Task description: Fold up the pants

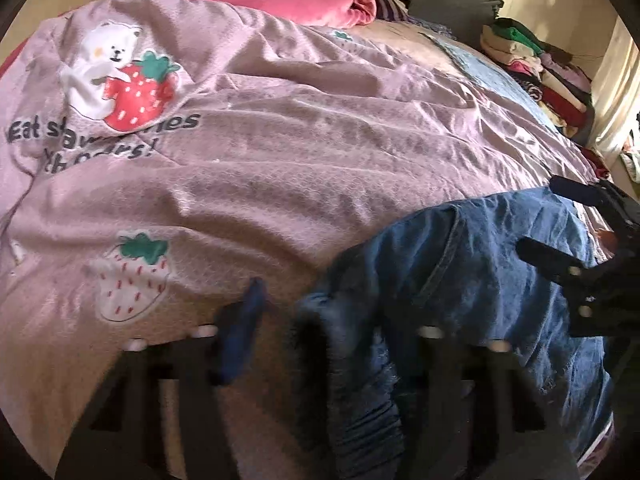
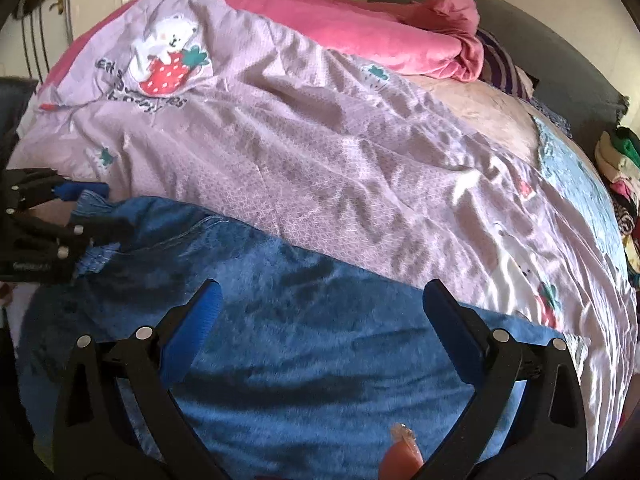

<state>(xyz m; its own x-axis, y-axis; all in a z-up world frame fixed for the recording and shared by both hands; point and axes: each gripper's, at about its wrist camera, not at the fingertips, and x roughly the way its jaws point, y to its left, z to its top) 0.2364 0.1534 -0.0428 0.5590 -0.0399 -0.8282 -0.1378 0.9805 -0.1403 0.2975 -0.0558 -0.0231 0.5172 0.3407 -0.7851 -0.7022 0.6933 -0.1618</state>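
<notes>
Blue denim pants (image 2: pixel 304 340) lie bunched on a lilac quilt (image 2: pixel 320 168) with strawberry and bear prints. In the left wrist view the pants (image 1: pixel 460 280) fill the lower right. My left gripper (image 1: pixel 280 308) is open at the pants' left end, with denim bunched against its right finger; it also shows in the right wrist view (image 2: pixel 92 208). My right gripper (image 2: pixel 322 292) is open wide and hovers over the middle of the pants; it shows in the left wrist view (image 1: pixel 552 220) at the right edge.
A rolled pink blanket (image 2: pixel 400 40) lies at the head of the bed. A stack of folded clothes (image 1: pixel 532 72) sits at the far right. A light blue sheet (image 2: pixel 576 176) shows beside the quilt.
</notes>
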